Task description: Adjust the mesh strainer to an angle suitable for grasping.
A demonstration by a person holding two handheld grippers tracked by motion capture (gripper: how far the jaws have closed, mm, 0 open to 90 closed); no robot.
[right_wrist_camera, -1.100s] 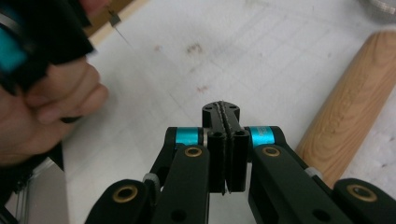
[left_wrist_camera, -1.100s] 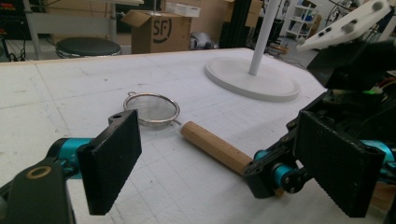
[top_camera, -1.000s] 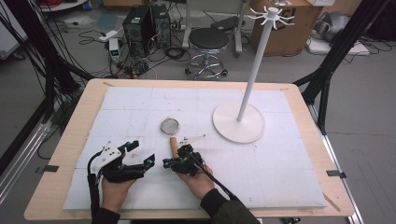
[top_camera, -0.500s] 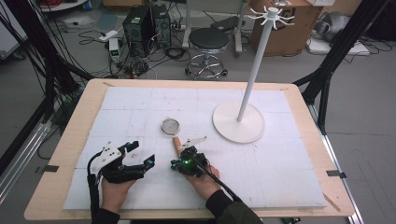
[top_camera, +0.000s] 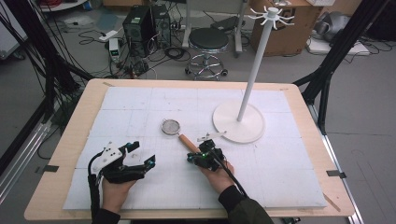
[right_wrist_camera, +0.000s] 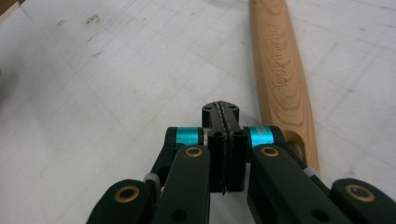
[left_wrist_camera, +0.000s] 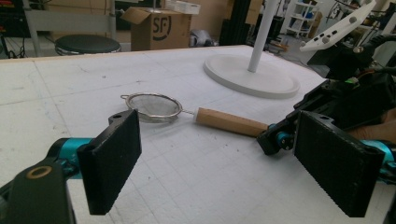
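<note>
A small metal strainer with a wooden handle lies flat on the white table cover. My right gripper sits low at the near end of that handle, jaws shut with nothing between them. In the right gripper view the shut tips lie just left of the handle, whose hole end is beside the right finger link. My left gripper rests at the front left, open and empty. In the left gripper view its wide-apart pads frame the strainer, its handle and the right gripper.
A white stand with a round base and a tall pole rises at the back right of the table, also seen in the left gripper view. A stool and boxes stand beyond the far edge.
My right gripper has slid to the right across the table, staying shut, and now sits by the handle's near end. The left gripper and the strainer have not moved.
</note>
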